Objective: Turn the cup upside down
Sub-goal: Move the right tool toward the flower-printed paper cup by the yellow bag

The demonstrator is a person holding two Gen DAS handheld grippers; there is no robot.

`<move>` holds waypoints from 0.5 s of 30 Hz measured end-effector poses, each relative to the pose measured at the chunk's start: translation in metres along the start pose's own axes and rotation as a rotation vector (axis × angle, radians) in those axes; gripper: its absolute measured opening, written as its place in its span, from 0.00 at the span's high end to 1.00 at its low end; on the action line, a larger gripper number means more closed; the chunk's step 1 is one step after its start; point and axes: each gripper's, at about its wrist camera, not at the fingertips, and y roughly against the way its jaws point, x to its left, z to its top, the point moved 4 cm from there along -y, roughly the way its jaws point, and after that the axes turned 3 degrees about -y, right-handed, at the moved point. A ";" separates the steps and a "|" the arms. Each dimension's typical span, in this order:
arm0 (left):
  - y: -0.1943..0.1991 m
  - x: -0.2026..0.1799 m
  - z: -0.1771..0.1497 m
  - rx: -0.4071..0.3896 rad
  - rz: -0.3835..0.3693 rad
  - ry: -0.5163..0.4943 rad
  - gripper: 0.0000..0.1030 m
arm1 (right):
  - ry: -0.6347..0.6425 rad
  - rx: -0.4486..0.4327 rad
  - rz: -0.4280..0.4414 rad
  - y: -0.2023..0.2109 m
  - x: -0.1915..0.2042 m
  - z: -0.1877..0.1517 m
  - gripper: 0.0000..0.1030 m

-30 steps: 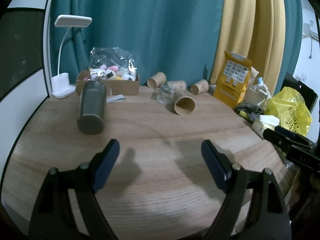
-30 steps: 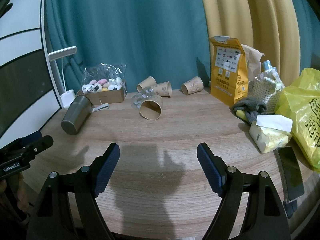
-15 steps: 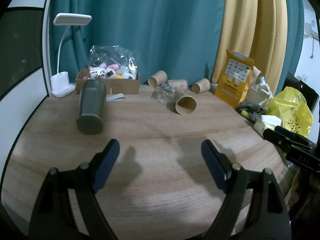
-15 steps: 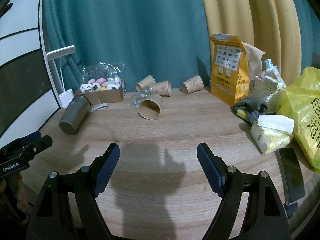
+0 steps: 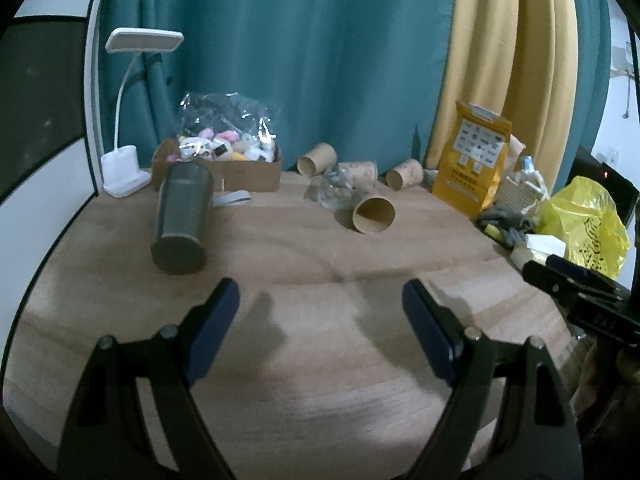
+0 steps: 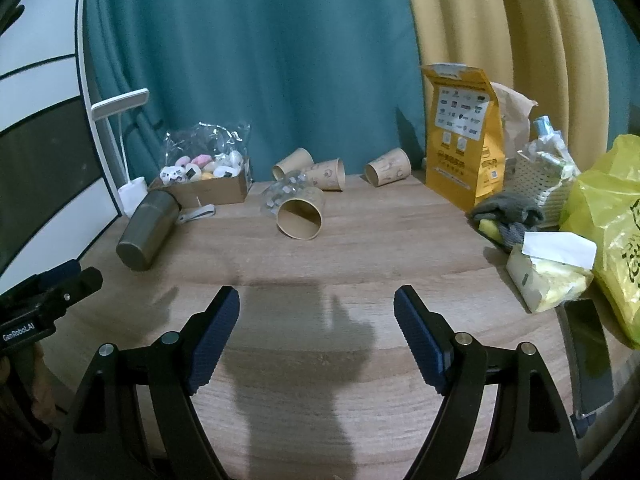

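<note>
A brown paper cup [image 5: 373,213] [image 6: 301,216] lies on its side mid-table, its open mouth facing me. A clear glass cup [image 5: 331,194] [image 6: 280,196] lies beside it. Three more paper cups lie on their sides near the curtain [image 5: 317,159] [image 6: 387,167]. A grey metal tumbler [image 5: 182,224] [image 6: 147,230] lies on its side at the left. My left gripper [image 5: 320,312] is open and empty over the near table. My right gripper [image 6: 316,312] is open and empty, well short of the cups.
A cardboard box of small toys [image 5: 224,162] and a white desk lamp [image 5: 124,168] stand at the back left. A yellow pouch [image 6: 464,140], basket, grey cloth, tissue pack [image 6: 548,276], yellow bag [image 6: 608,232] and a black phone [image 6: 588,344] crowd the right edge.
Both grippers have drawn back slightly, so the cups look a little farther away. Nothing on the table has moved and both grippers stay open.
</note>
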 end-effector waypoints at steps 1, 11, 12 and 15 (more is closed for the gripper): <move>-0.002 0.000 0.001 0.003 -0.002 -0.004 0.18 | -0.001 0.002 -0.001 -0.002 -0.001 0.001 0.20; -0.064 -0.016 0.045 0.084 -0.090 -0.193 0.18 | -0.031 -0.004 -0.031 -0.020 -0.029 0.016 0.20; -0.074 -0.019 0.055 0.085 -0.090 -0.225 0.18 | -0.041 -0.006 -0.037 -0.024 -0.035 0.019 0.20; -0.104 -0.031 0.080 0.088 -0.097 -0.299 0.18 | -0.060 -0.011 -0.067 -0.039 -0.055 0.027 0.20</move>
